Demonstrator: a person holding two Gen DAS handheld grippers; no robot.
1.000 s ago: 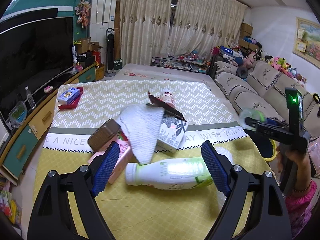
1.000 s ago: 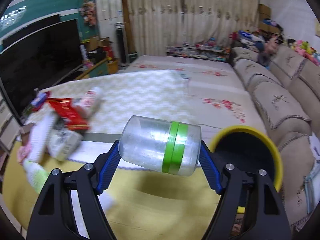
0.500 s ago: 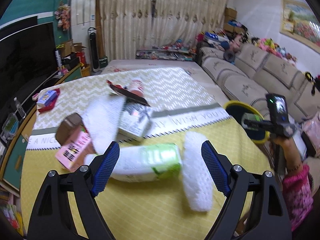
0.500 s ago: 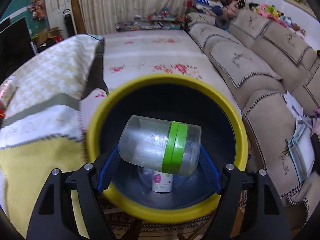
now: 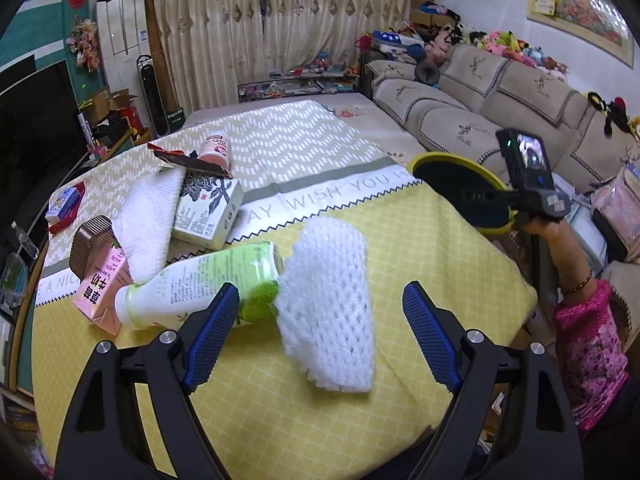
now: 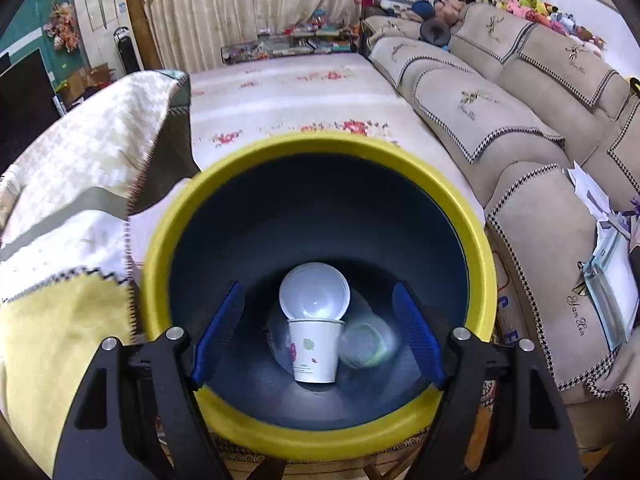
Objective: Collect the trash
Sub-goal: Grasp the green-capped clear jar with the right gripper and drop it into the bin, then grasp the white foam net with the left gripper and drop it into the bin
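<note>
Hovering released, my right tongs [image 6: 318, 336] straddle nothing above the bin's yellow rim [image 6: 160, 220]. My left tongs [image 5: 320, 332], also released, flank white foam netting [image 5: 330, 304] on the yellow tablecloth [image 5: 440, 248], table edge close right.

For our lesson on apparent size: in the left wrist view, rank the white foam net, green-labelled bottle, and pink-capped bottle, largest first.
1. White foam net and green-labelled bottle: too alike to rank.
2. Pink-capped bottle, smallest, though farthest from the camera.

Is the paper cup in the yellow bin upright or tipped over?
Upright: the paper cup stands open-mouth up on the bin's floor, its rim level, a clear jar beside it.
</note>
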